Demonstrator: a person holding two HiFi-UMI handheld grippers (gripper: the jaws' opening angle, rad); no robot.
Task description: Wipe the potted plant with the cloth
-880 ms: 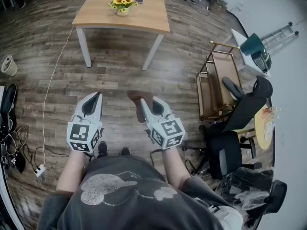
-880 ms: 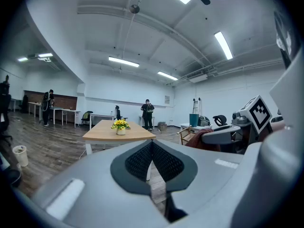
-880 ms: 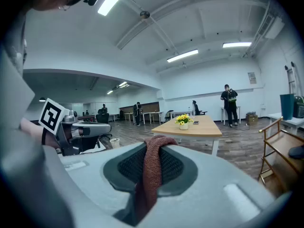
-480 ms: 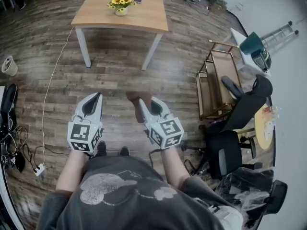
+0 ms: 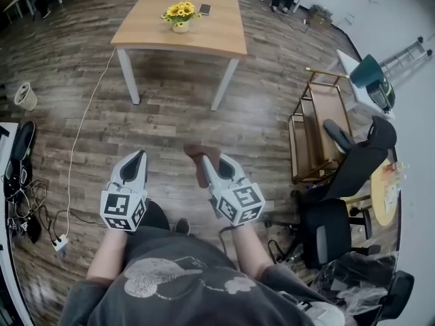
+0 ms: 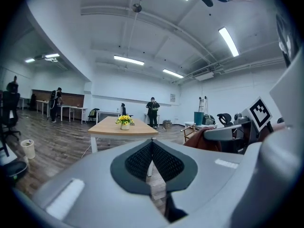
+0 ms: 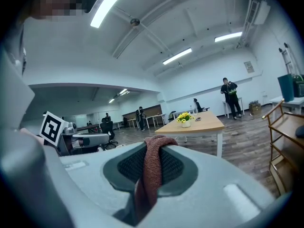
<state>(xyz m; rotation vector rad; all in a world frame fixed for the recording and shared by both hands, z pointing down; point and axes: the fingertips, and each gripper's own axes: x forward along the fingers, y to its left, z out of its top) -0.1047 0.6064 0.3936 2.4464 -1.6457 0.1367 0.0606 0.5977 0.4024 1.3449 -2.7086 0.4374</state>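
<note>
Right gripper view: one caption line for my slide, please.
Right gripper holds cloth; potted plant on table ahead.

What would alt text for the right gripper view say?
The right gripper is shut on a reddish-brown cloth draped over its jaws. Ahead, a wooden table holds a pot of yellow flowers; people stand farther back.

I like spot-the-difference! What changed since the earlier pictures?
Not much. The person seems to step forward: one leg swings ahead, and the table with the potted plant sits slightly lower in the head view. Nothing grabbed or dropped. The right gripper still clamps the cloth; the left gripper stays shut, empty.
</note>
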